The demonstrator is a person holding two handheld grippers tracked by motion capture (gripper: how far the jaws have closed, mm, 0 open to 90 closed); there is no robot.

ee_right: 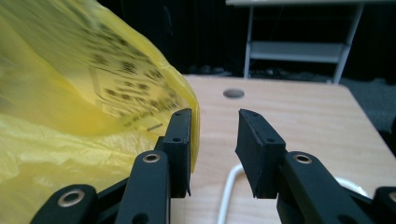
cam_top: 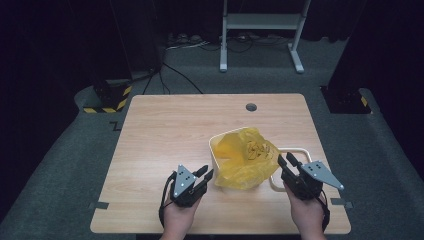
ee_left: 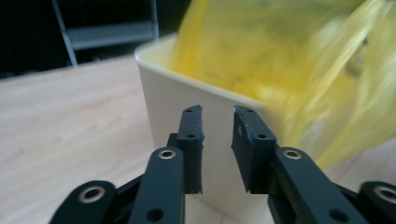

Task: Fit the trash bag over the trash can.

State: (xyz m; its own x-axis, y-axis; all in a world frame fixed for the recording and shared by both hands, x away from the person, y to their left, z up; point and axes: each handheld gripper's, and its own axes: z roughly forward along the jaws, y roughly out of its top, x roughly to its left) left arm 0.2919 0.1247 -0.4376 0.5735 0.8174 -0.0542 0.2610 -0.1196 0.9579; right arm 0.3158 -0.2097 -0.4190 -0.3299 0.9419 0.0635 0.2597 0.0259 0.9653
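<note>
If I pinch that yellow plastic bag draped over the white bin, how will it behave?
The thin yellow plastic bag is crumpled and sagging over the rim of the white rectangular bin, so it is probably floppy and light. Its glossy film may slip between the pads, and pulling it might tip the bin.

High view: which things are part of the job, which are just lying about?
In the job:
yellow bag, draped in and over the bin
cream bin
left gripper and right gripper, either side of the bag, jaws apart, holding nothing

Lying about:
white ring on the table
metal stand
floor cables
</note>
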